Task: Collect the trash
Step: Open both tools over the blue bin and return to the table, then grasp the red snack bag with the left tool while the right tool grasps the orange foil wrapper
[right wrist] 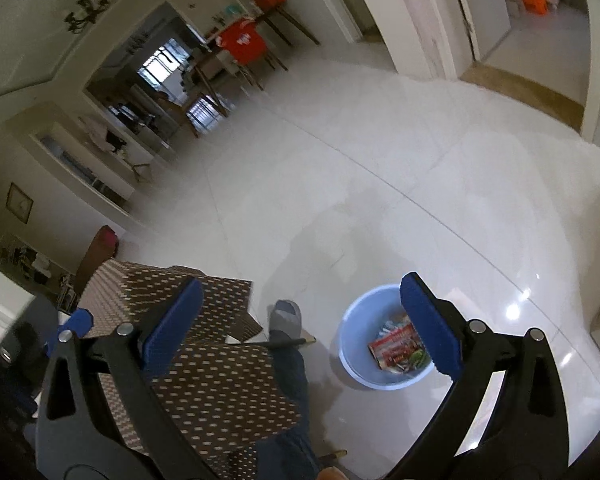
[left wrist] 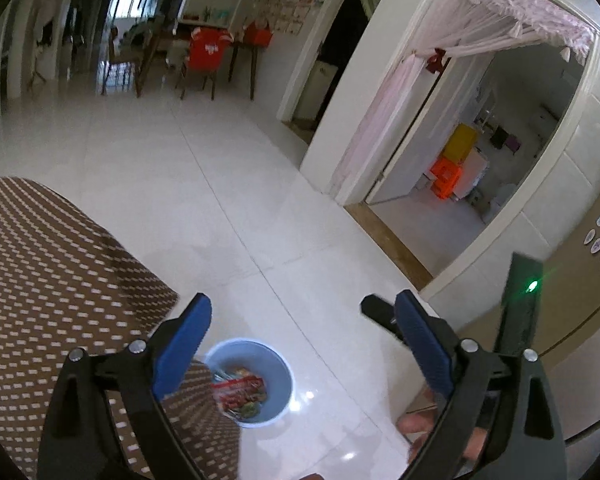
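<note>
Drop step looked done: left tongs (left wrist: 300, 316) and right tongs (right wrist: 300, 300) were both spread wide with nothing between them, red wrapper (left wrist: 240, 394) sat in the blue bin (left wrist: 276, 364) on the floor off the bench (left wrist: 60, 260) corner; next move needed fresh trash located.

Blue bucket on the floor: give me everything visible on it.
The blue bucket is a round, pale blue tub, plastic by its look, standing upright on the glossy white tiled floor beside the brown patterned cloth. Its mouth is open, with no lid in sight. Inside lies a red printed wrapper on other crumpled packaging. In both wrist views a blue gripper pad overlaps its rim. Nothing is seen gripping it.
</note>
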A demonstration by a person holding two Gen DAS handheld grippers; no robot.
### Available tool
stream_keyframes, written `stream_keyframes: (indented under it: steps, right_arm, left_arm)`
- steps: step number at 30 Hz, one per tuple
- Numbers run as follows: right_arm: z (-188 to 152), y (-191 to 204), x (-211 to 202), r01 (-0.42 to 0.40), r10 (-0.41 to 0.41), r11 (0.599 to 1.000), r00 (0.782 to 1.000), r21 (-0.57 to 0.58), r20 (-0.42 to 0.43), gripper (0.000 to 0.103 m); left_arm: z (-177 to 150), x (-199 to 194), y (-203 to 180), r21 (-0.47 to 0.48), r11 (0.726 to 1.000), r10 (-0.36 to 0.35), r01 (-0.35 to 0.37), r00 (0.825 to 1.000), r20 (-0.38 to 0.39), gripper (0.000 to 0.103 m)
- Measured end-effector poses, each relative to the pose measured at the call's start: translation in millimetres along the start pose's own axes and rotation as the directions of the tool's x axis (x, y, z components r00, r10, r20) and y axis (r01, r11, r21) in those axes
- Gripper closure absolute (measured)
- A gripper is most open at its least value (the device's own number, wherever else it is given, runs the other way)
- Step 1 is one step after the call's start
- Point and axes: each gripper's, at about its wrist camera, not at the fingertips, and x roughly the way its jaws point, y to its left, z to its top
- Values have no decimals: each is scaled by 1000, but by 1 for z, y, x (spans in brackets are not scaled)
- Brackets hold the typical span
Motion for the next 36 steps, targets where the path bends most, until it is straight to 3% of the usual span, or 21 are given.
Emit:
stream_keyframes:
  steps: [8,17,27,34,36]
  right_arm:
    - [-10,68,-29,-51,56,992,997,-112,47,6]
    - [-30,145,-39,-107,120,964,992,-245,41,6]
    - [-58,214,-22,-169,176,920,984,-353,-13,6]
    - [-78,260,1,-218,206,883,976,-416,-74,6]
    - [-85,272,10,-228,209,875,974,-428,-91,6]
  left_arm:
    - [-5,-69,20,35,995,86,-90,991,99,11]
    - [-15,-136,66,6,974,220,-225,959,181,11]
    - [-32,-193,130,-84,921,388,-379,891,237,11]
    - [-46,-229,186,-199,855,517,-480,818,252,11]
    - [-50,-235,197,-224,839,541,-495,804,248,11]
